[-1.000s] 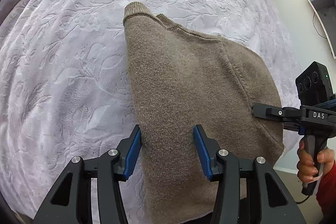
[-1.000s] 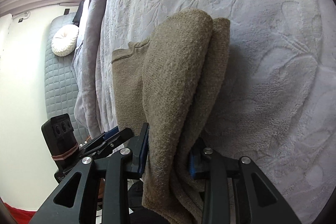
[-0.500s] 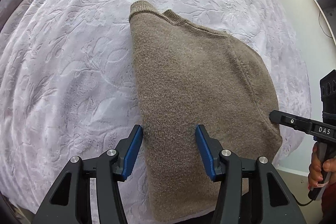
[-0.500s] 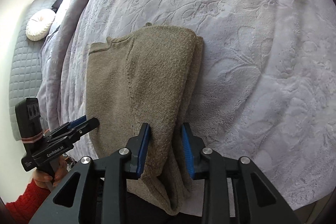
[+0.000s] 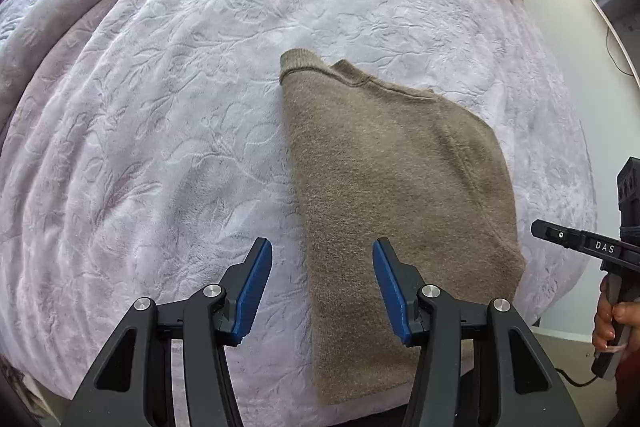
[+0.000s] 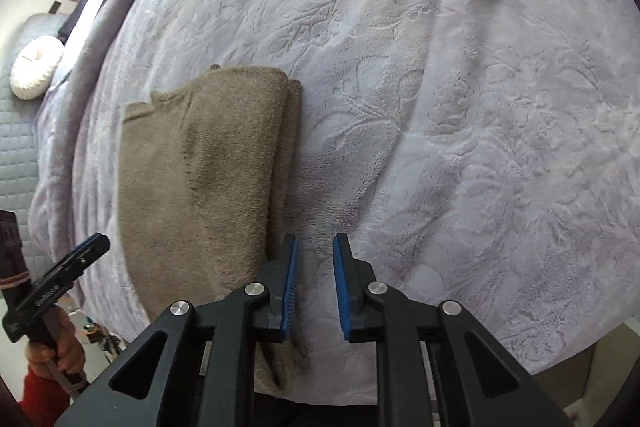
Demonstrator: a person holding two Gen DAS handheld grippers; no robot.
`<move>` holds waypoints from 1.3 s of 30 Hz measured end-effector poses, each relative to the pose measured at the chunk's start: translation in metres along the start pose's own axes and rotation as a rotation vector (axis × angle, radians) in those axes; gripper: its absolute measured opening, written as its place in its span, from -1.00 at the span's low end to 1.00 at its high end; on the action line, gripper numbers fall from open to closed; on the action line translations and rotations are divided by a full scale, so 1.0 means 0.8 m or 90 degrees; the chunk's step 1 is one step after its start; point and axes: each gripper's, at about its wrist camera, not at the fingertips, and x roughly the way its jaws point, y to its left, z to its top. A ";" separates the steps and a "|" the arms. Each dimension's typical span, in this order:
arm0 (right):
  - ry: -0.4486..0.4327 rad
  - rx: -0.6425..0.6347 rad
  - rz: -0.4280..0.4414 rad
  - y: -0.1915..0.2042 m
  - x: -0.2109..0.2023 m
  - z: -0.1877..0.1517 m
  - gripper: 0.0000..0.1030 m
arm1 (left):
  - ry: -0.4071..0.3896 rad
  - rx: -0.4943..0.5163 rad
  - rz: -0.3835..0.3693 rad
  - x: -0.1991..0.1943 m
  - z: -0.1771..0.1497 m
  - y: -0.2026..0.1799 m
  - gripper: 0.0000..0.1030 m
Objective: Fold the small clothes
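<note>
A pale embossed bedspread (image 6: 440,107) covers the bed; perhaps a quilted headboard (image 6: 16,163).

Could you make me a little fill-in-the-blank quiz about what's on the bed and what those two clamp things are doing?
1. The folded brown sweater lies on a pale ____ embossed with flowers.
2. The left gripper hovers with its jaws apart, holding ____.
3. The right gripper has jaws that are closing with ____ fabric between them.
4. The pads on both grippers are coloured ____.

Missing words: blanket; nothing; no; blue
</note>
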 end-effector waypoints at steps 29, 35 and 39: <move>0.066 -0.097 -0.054 0.042 0.031 -0.040 -0.64 | 0.077 0.075 0.008 0.043 -0.030 -0.052 0.05; 0.046 -0.088 -0.064 0.057 0.006 -0.036 -0.46 | 0.062 0.032 0.064 0.027 -0.027 -0.047 0.72; 0.038 -0.082 -0.081 0.075 0.006 -0.031 -0.15 | 0.048 -0.003 0.065 0.020 -0.023 -0.042 0.76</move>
